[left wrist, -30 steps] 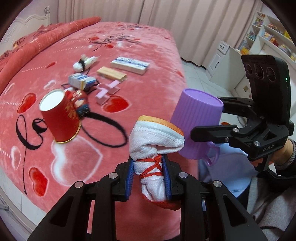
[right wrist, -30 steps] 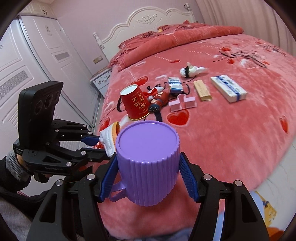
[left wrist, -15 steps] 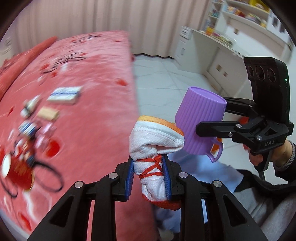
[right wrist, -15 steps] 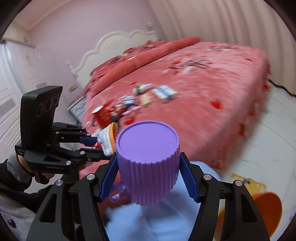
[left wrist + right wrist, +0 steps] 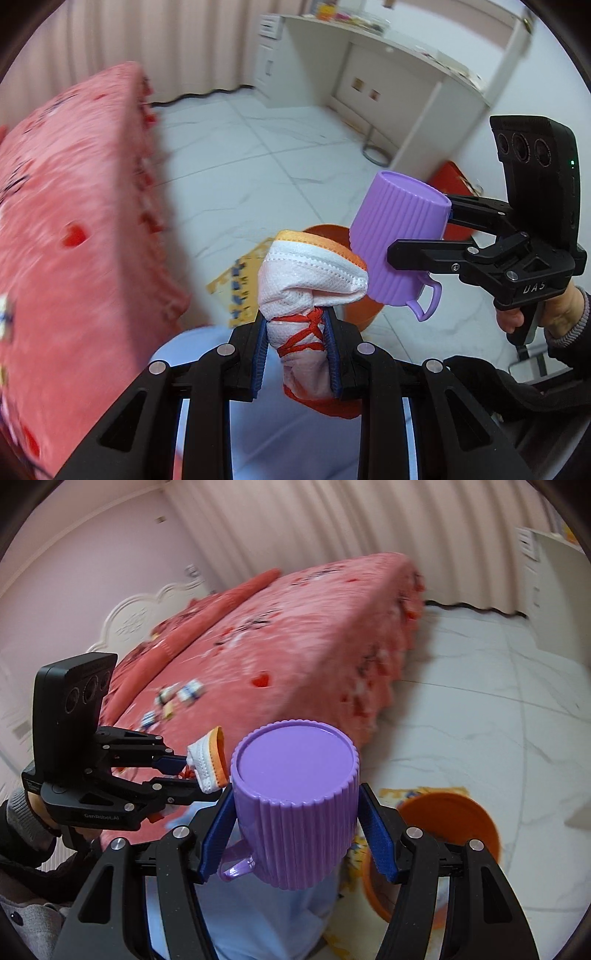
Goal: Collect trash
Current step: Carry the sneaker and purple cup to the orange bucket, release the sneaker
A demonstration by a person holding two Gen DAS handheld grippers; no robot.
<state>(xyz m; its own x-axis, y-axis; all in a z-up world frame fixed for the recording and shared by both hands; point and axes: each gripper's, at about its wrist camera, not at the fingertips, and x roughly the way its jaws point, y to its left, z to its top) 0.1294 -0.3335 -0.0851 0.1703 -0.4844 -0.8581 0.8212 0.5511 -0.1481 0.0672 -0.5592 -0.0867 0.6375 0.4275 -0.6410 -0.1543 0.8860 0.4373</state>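
The left gripper (image 5: 297,350) is pinching a crumpled white face mask (image 5: 310,284) tightly between its pads; the right gripper (image 5: 297,834) is clamping an upturned purple cup (image 5: 295,797), both hanging above an orange bin (image 5: 448,825) on the floor beside the bed (image 5: 280,642)

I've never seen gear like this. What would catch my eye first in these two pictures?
Probably the ribbed purple cup, held upside down in the right gripper, filling the middle of its own view. Next, the rolled white mask tied with red string, pinched in the left gripper. Behind them, an orange bucket stands on the pale tiled floor beside the blurred pink bed.
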